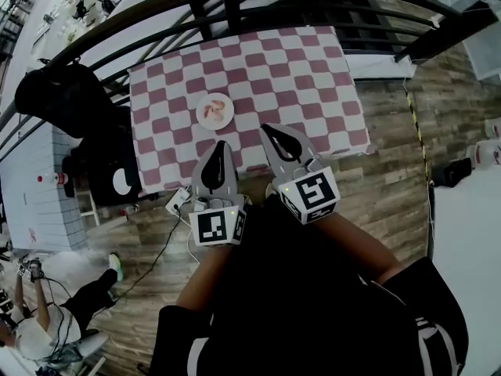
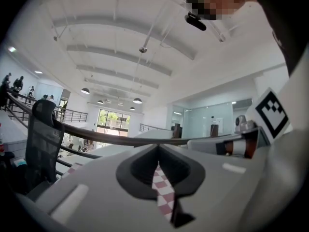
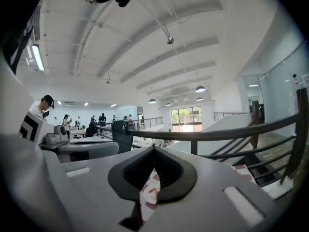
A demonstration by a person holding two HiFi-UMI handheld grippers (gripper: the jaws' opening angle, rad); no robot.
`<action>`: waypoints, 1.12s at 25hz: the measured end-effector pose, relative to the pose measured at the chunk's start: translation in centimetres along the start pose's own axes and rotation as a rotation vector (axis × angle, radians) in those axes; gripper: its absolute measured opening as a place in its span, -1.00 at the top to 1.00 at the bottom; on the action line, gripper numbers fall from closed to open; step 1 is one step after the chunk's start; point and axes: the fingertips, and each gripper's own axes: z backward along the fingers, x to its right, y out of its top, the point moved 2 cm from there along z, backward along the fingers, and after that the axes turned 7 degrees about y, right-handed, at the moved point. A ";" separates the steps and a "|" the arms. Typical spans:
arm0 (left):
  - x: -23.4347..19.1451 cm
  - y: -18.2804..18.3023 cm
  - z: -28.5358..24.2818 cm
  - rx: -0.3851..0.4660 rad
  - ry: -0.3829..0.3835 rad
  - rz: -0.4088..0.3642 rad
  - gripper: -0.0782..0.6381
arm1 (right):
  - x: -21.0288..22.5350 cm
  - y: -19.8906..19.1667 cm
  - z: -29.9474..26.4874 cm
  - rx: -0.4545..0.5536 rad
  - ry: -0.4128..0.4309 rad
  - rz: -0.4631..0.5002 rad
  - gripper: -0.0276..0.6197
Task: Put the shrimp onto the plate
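A small white plate [image 1: 214,111] sits near the middle of the pink-and-white checkered table [image 1: 305,77], with pinkish shrimp [image 1: 212,108] lying on it. Both grippers hover side by side over the table's near edge, short of the plate. My left gripper [image 1: 221,149] is shut with nothing in it; in its own view the left gripper [image 2: 157,150] shows only a sliver of checkered cloth [image 2: 163,193] behind the jaws. My right gripper [image 1: 274,134] is also shut and empty. Through the narrow slit of the right gripper [image 3: 154,150] the plate [image 3: 150,193] shows.
A black curved railing [image 1: 235,6] runs behind the table. A black chair with a bag [image 1: 66,92] stands at the left. A white power strip [image 1: 178,201] with a cable lies on the wooden floor. A person [image 1: 47,319] sits at lower left.
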 end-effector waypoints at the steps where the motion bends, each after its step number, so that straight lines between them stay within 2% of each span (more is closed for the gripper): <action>1: 0.4 0.3 -0.2 0.008 -0.012 -0.007 0.76 | 0.0 0.5 0.5 0.021 -0.011 0.004 0.92; 5: 2.0 1.1 -0.9 0.036 -0.055 -0.026 0.76 | 0.2 1.2 1.6 0.055 -0.048 0.021 0.92; 11: 4.7 0.5 -3.0 0.013 -0.143 -0.045 0.76 | 2.1 0.4 2.8 0.025 -0.141 0.030 0.92; 15: 6.3 0.5 -3.7 0.019 -0.187 -0.055 0.76 | 3.6 1.4 4.1 0.051 -0.197 0.025 0.92; 19: 7.9 0.2 -4.0 0.026 -0.237 -0.060 0.76 | 4.7 0.5 5.3 0.049 -0.235 0.038 0.92; 28: 8.1 -0.7 -3.7 -0.041 -0.224 -0.069 0.76 | 4.3 -0.1 6.0 0.031 -0.240 0.048 0.92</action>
